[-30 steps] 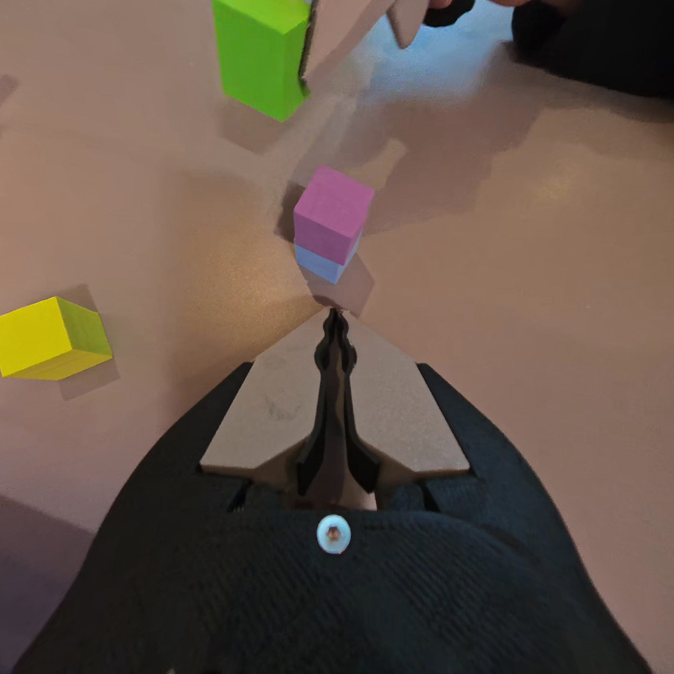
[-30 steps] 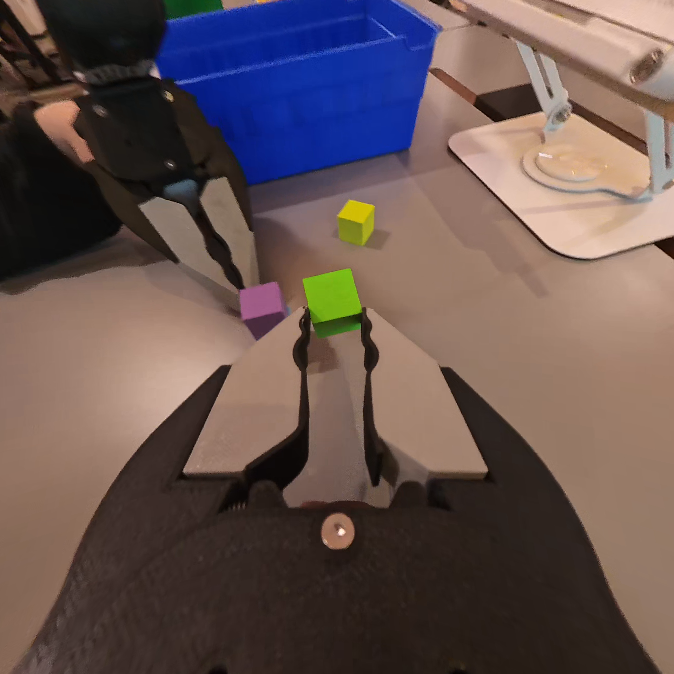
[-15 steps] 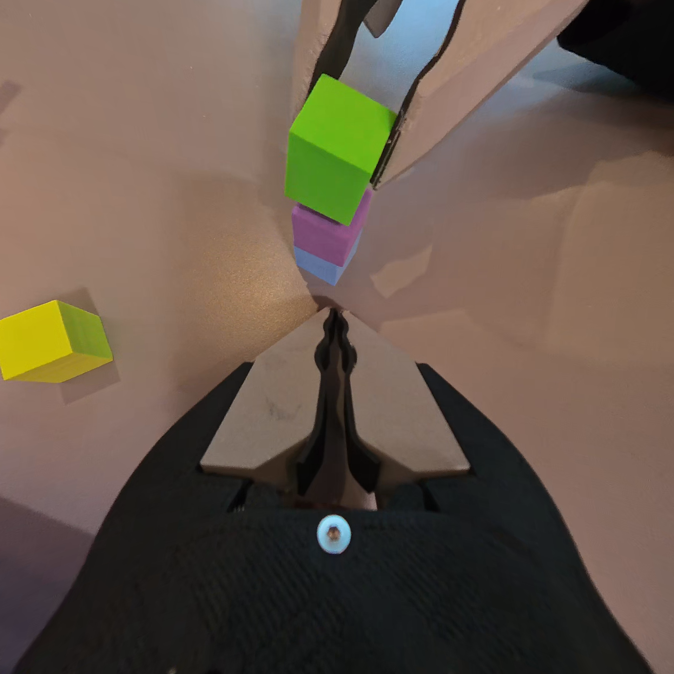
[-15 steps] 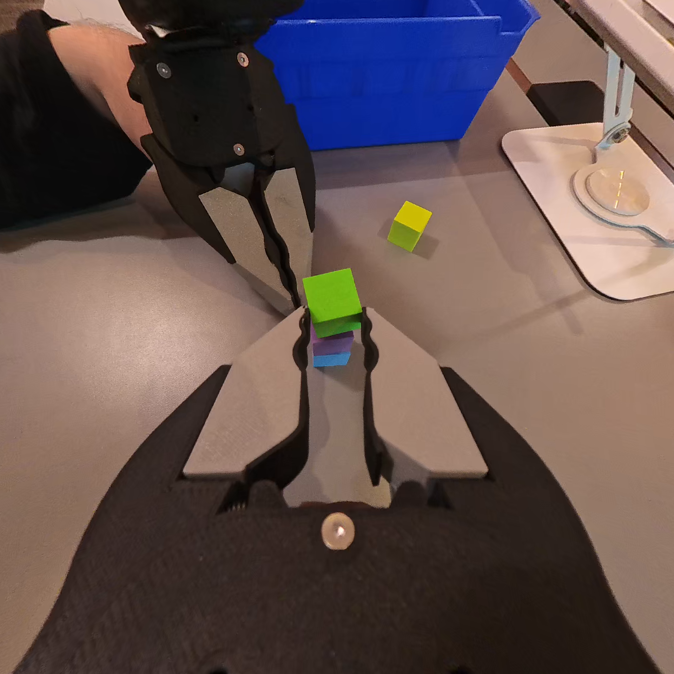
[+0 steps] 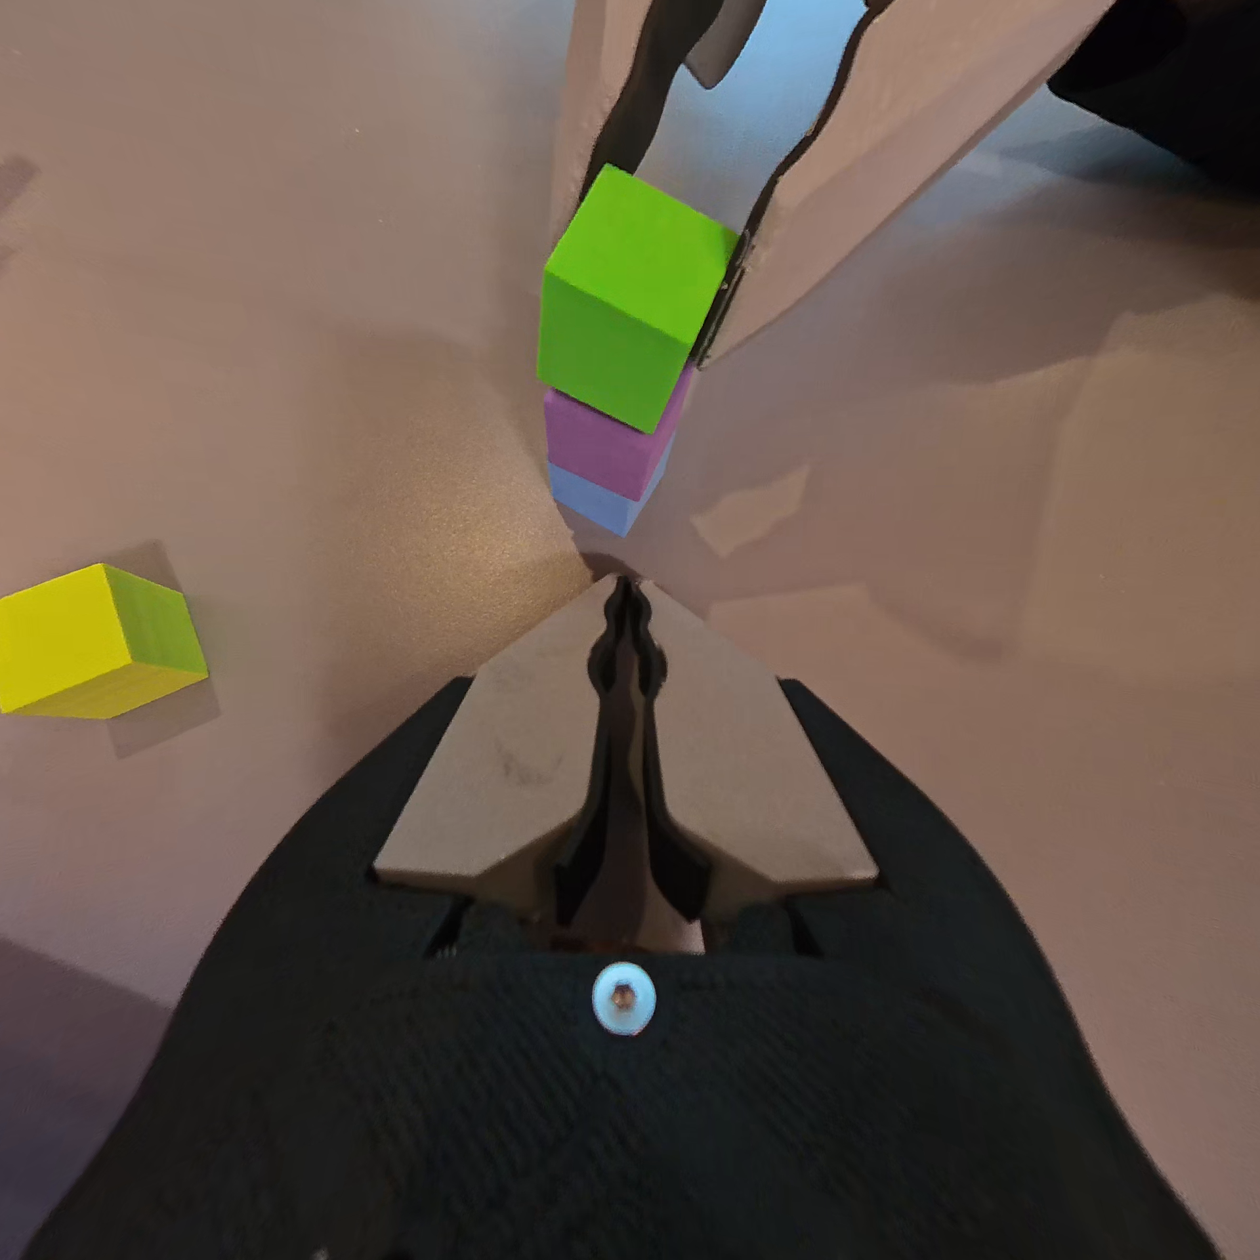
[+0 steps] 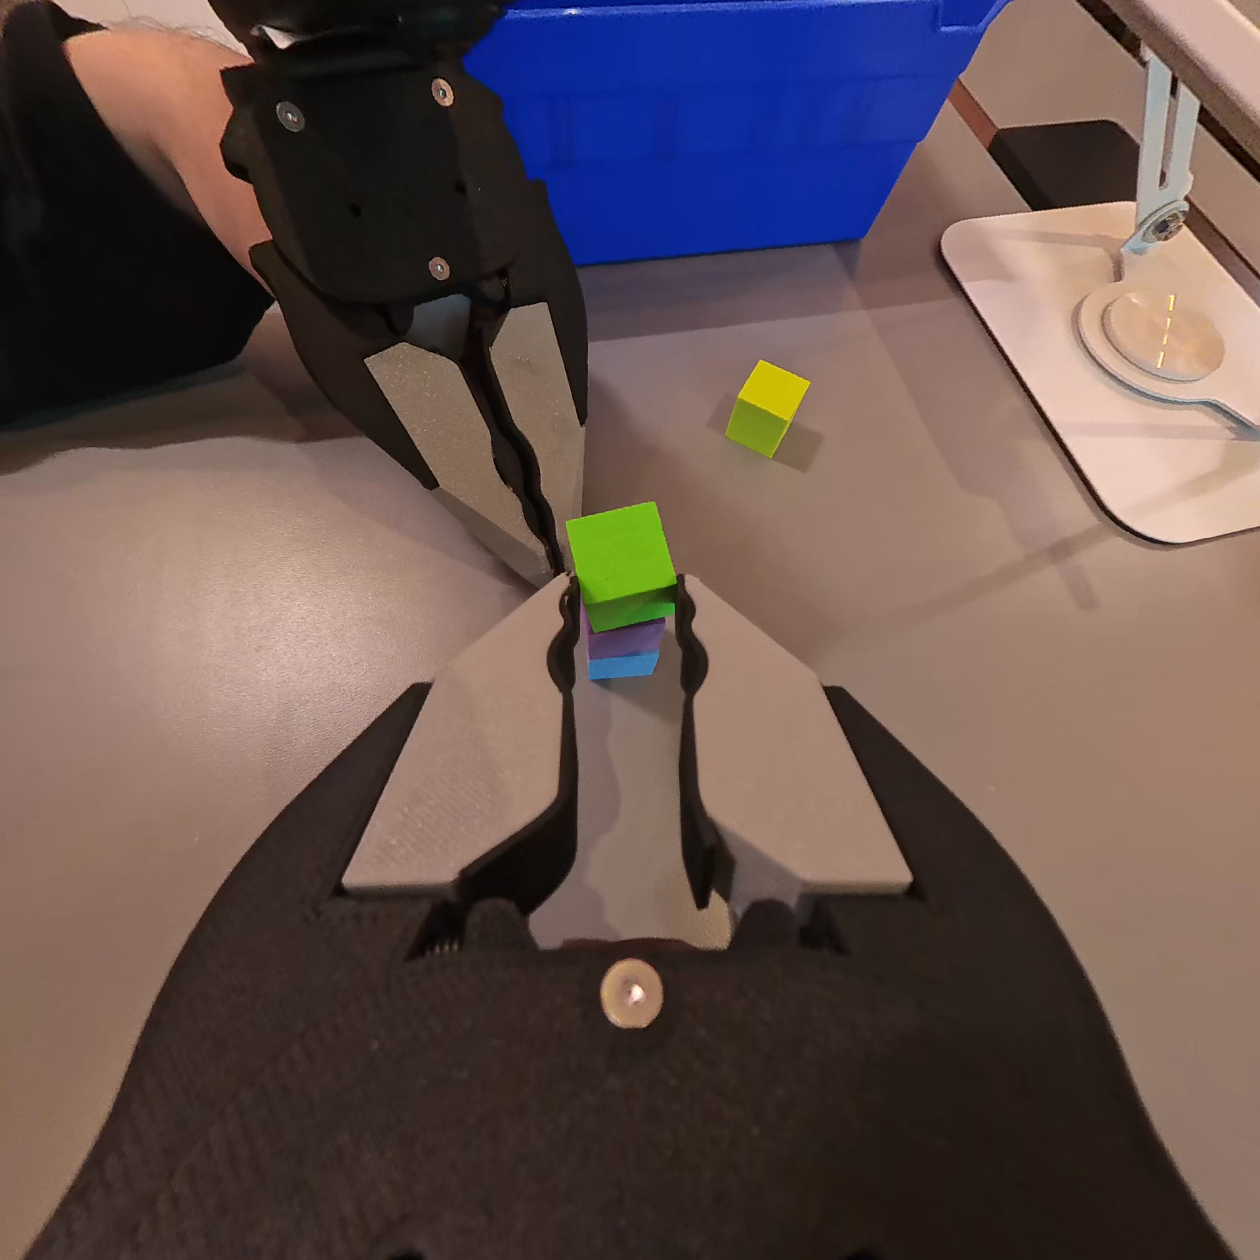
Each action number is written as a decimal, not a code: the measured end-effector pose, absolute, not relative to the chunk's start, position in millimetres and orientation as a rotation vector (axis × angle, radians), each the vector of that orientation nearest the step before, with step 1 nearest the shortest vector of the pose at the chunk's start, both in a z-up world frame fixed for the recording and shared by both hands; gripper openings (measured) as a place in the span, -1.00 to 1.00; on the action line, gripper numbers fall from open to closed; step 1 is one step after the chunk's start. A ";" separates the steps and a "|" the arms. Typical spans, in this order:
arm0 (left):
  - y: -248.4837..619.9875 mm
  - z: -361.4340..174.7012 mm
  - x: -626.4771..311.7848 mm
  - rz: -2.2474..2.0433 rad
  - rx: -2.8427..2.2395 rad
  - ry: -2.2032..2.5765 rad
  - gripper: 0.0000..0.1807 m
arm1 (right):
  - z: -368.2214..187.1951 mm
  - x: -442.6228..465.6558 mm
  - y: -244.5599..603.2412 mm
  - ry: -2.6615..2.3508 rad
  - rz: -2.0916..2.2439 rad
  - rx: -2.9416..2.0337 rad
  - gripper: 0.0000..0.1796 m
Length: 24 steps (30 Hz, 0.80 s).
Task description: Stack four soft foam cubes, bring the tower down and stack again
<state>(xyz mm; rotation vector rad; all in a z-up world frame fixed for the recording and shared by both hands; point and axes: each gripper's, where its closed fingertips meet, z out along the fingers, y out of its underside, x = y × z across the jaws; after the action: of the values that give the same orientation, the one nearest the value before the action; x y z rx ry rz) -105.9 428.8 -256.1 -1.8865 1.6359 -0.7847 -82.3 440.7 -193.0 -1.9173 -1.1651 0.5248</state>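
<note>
A green cube (image 6: pixel 620 552) sits tilted on top of a purple cube (image 6: pixel 627 637), which stands on a blue cube (image 6: pixel 624 665). My right gripper (image 6: pixel 624 590) is shut on the green cube, one finger on each side. In the left wrist view the green cube (image 5: pixel 627 300), purple cube (image 5: pixel 600 450) and blue cube (image 5: pixel 593 504) form the stack, with the right gripper's fingers (image 5: pixel 852 204) around the top one. My left gripper (image 5: pixel 624 586) is shut and empty, tips just in front of the stack; it also shows in the right wrist view (image 6: pixel 552 569). A yellow cube (image 6: pixel 767 409) lies loose on the table (image 6: pixel 204 648).
A blue bin (image 6: pixel 716 123) stands at the back of the table. A white lamp base (image 6: pixel 1125 354) lies at the back right. A person's arm in a black sleeve (image 6: pixel 102 273) is at the back left. The yellow cube (image 5: pixel 88 641) lies left of my left gripper. The gap from one gripper's tips to the other's is roughly 7 centimeters.
My right gripper carried the green cube over the purple and blue stack and lowered it onto the purple cube. My left gripper has stayed shut in place.
</note>
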 end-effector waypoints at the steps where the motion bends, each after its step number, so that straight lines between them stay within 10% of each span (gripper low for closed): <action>1: 428.8 -256.1 -105.9 -0.784 -1.886 1.636 -1.00 | -193.0 -82.2 440.8 -1.165 0.525 -1.918 -0.72; 24: 428.8 -256.1 -105.8 -0.782 -1.887 1.635 -1.00 | -204.0 -81.1 441.8 -1.164 0.544 -1.948 -0.62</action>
<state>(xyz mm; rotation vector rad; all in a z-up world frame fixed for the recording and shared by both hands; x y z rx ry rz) -105.8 428.8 -256.1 -1.8872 1.6352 -0.7822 -81.1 441.8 -204.0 -1.9477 -1.1638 0.5442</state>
